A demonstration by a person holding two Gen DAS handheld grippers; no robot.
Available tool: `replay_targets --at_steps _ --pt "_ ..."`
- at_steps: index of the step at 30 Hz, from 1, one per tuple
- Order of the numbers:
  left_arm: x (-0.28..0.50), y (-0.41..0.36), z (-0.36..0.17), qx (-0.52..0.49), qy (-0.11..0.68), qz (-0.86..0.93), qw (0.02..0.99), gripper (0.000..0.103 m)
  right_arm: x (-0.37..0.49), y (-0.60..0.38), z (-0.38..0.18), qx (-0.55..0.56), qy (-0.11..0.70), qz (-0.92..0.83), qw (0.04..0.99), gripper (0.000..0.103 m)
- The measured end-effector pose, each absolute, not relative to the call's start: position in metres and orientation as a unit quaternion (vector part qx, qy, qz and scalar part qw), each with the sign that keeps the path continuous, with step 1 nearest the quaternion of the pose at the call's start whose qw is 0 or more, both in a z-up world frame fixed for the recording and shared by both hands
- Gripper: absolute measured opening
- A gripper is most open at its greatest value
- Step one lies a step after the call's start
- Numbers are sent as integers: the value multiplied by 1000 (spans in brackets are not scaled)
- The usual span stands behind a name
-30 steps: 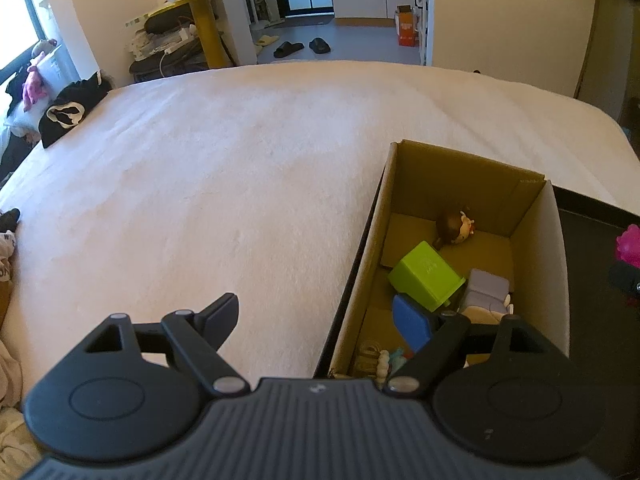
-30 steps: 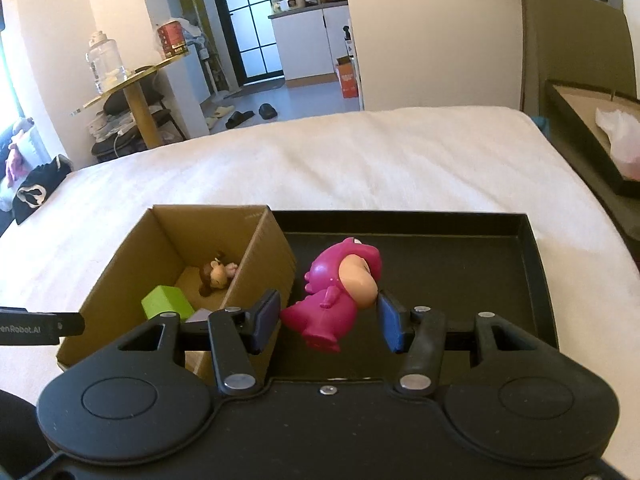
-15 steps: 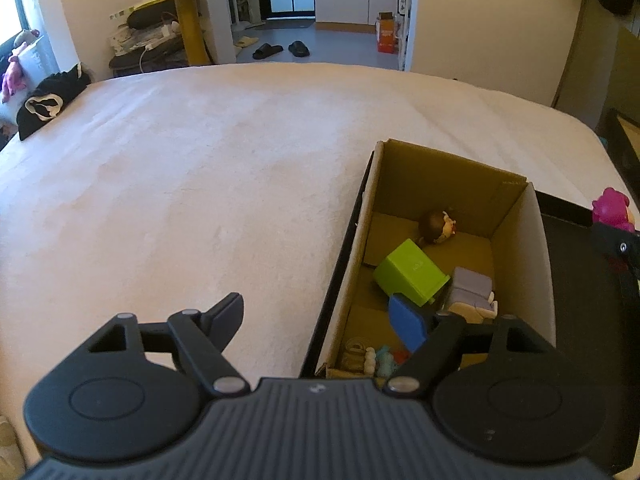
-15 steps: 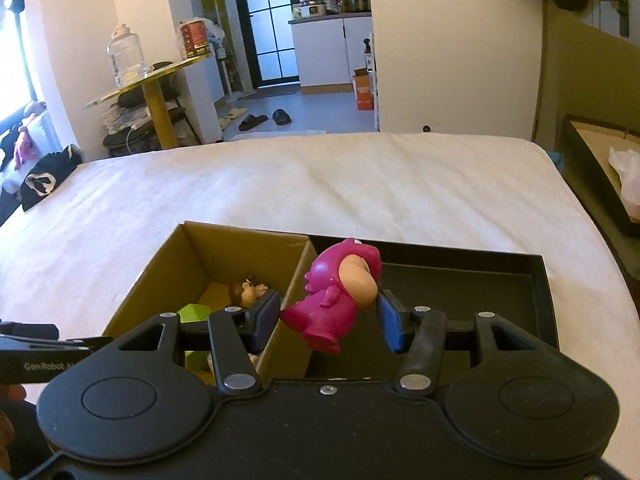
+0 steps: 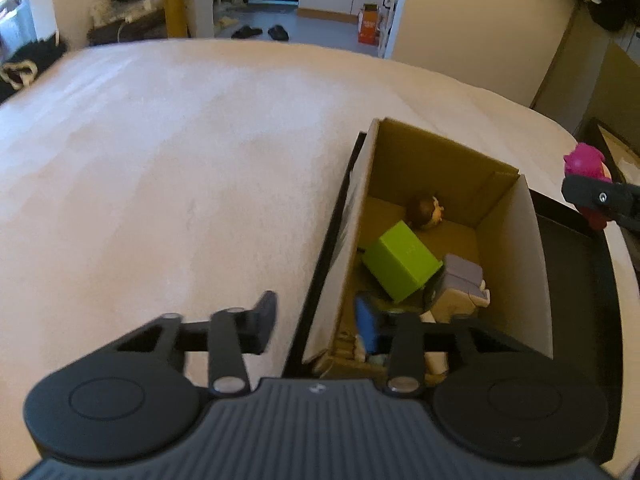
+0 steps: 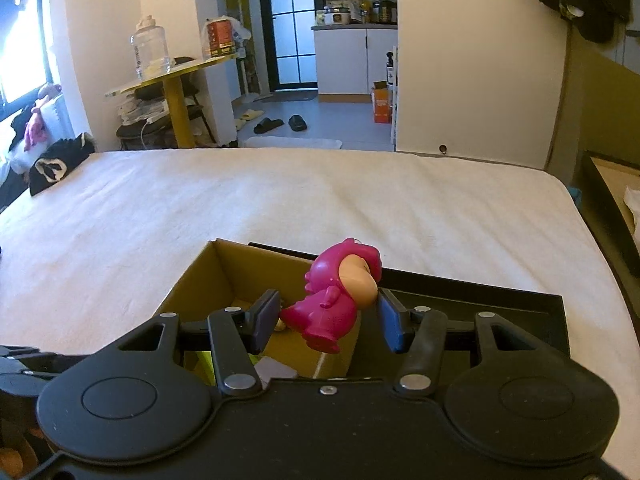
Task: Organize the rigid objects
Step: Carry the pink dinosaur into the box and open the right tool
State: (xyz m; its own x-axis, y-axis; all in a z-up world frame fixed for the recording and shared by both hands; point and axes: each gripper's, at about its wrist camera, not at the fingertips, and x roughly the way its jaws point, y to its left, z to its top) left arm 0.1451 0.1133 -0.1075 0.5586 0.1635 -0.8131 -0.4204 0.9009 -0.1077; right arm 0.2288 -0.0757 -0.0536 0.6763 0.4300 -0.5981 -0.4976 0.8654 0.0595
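The right claw [image 6: 326,320] clamps the magenta plastic figurine [image 6: 334,300] above the brown cardboard box [image 6: 200,276]; the left claw [image 5: 316,316], just closing, straddles the box wall without gripping it.

Home bedroom, white bed [image 6: 320,200], slippers [image 6: 280,123] on floor, kitchen counter [image 6: 354,28] beyond

The left gripper [image 5: 318,318] points steeply down. Its jaws have just been closing, and they straddle the near-left wall of the box [image 5: 352,240]: one finger outside over the bed, the blue-padded finger [image 5: 366,326] inside. A gap shows on both sides of the wall, so the pads are not pressing on it.

The right gripper [image 6: 328,316] tilts down more gently, above the box's right side. Its jaws sit about half closed, clamping a pink toy [image 6: 338,300] between the pads, the toy lying crosswise in the grip.
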Motion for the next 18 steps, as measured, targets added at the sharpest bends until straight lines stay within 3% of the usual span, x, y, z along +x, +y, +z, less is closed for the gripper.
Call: replay_targets --at_steps 8,18 --pt "145 115 -110 -162 430 146 876 12 223 -52 -56 -81 315 269 907 52" --pt "143 117 -110 -170 419 140 881 11 225 -30 -72 -128 339 252 897 55"
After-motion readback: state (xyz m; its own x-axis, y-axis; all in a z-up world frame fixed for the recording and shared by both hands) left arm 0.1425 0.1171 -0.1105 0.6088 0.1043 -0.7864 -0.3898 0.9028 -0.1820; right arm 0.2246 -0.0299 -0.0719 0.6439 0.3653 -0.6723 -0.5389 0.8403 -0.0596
